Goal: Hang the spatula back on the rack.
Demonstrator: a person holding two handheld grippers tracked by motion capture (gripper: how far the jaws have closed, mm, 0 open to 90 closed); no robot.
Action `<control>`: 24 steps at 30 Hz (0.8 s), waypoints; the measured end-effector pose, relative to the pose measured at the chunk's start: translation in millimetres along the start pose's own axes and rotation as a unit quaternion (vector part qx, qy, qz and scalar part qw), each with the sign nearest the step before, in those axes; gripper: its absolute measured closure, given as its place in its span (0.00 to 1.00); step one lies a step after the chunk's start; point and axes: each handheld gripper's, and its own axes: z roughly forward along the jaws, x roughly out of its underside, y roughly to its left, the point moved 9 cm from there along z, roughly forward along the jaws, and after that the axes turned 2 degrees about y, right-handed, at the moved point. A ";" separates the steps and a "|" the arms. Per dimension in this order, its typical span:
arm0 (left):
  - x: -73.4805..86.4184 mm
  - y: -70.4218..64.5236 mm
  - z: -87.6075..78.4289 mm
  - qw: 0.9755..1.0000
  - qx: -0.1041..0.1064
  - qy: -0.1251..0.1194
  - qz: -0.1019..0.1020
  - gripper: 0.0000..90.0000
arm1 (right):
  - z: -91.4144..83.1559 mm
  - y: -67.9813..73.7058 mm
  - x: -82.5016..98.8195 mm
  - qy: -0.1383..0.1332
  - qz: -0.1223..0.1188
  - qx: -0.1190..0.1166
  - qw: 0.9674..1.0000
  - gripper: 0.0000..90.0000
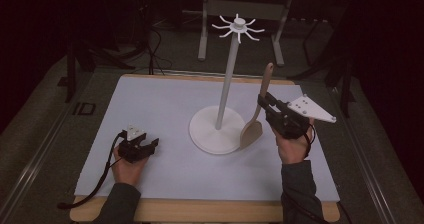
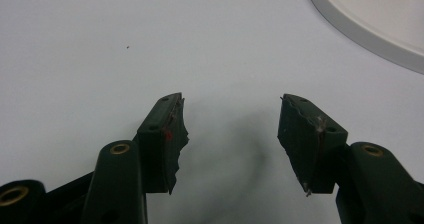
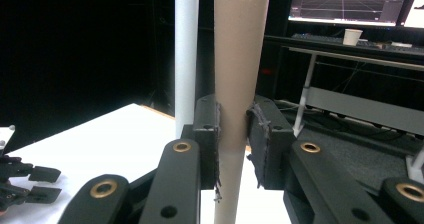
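Worktop [image 1: 165, 174]: flat, pale matte sheet over wood edge.
Stand [image 1: 227, 79]: white round base, thin smooth pole, hooked spokes on top, all bare.
Spoon [image 1: 256, 116]: tan wood, upright beside the base, bowl down.
Your right tongs [image 1: 261, 100] pinch its handle mid-length. Step looks like hanging; next, lift handle end to a hook.
Left tongs [image 2: 231, 134] spread, idle, low over the sheet.

Around my white-topped table [image 1: 165, 109] the room lies dark; grey desk legs [image 1: 202, 29] stand at the upper centre, and lit monitors [image 3: 350, 4] glow upper right.
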 end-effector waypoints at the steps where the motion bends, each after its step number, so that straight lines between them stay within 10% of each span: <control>1: 0.0 0.0 0.0 1.000 0.000 0.000 0.000 0.49 | 0.0 -0.3 -1.1 0.000 0.000 0.001 1.000 0.83; 24: 0.1 0.1 0.1 1.000 0.000 0.001 0.000 0.49 | 4.6 -1.6 -19.7 -0.004 -0.011 -0.006 1.000 0.83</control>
